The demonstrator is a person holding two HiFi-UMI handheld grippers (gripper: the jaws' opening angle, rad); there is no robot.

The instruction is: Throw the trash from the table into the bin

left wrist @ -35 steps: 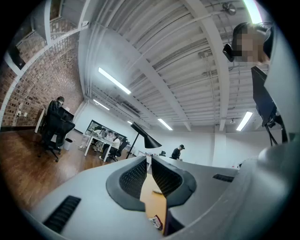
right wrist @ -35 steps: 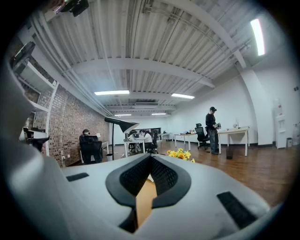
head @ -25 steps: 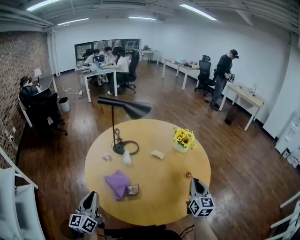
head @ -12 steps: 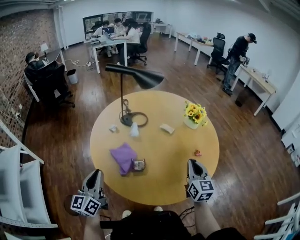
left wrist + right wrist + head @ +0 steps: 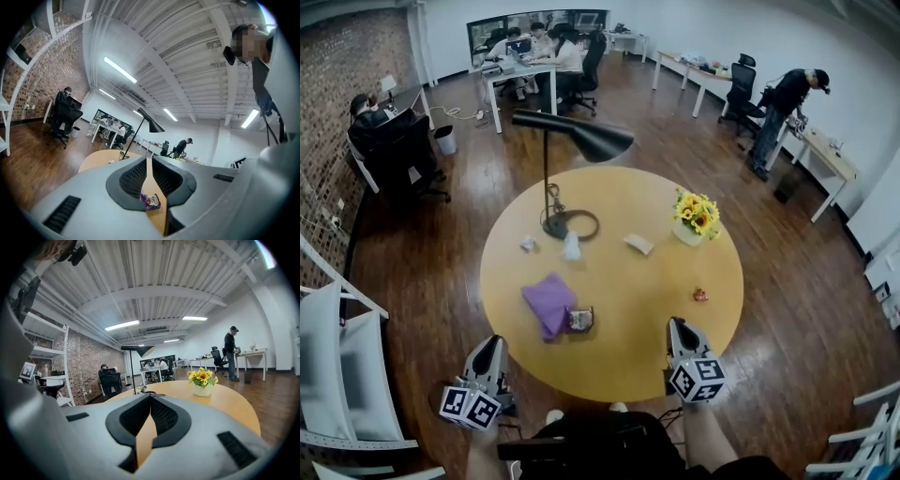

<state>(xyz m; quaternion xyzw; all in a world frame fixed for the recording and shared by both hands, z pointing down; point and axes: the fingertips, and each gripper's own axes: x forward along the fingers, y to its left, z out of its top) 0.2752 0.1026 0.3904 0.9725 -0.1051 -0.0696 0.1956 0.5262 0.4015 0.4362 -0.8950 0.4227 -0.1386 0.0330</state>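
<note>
Sliding inward since a second ago, my right gripper (image 5: 679, 326) now sits over the near edge of the round wooden table (image 5: 619, 361); before, it hung at the rim. Nothing on the tabletop has shifted.

At far left, my left gripper (image 5: 491, 345) hovers just off the table's near-left edge, much as before. Its jaws are almost together, pinching a small purple snack wrapper (image 5: 150, 201).

On the table, from the left:
- a crumpled white paper (image 5: 528, 244)
- a purple cloth (image 5: 548, 302) with a snack packet (image 5: 579, 319) touching its right side
- a white tissue (image 5: 571, 247) beside the base of a black desk lamp (image 5: 570, 225)
- a beige scrap (image 5: 638, 244)
- a pot of sunflowers (image 5: 696, 214)
- a small red wrapper (image 5: 700, 294) near the right rim

My right gripper's jaws are fully together and hold nothing. It lies near that red wrapper, to the wrapper's left, without touching it.
</note>
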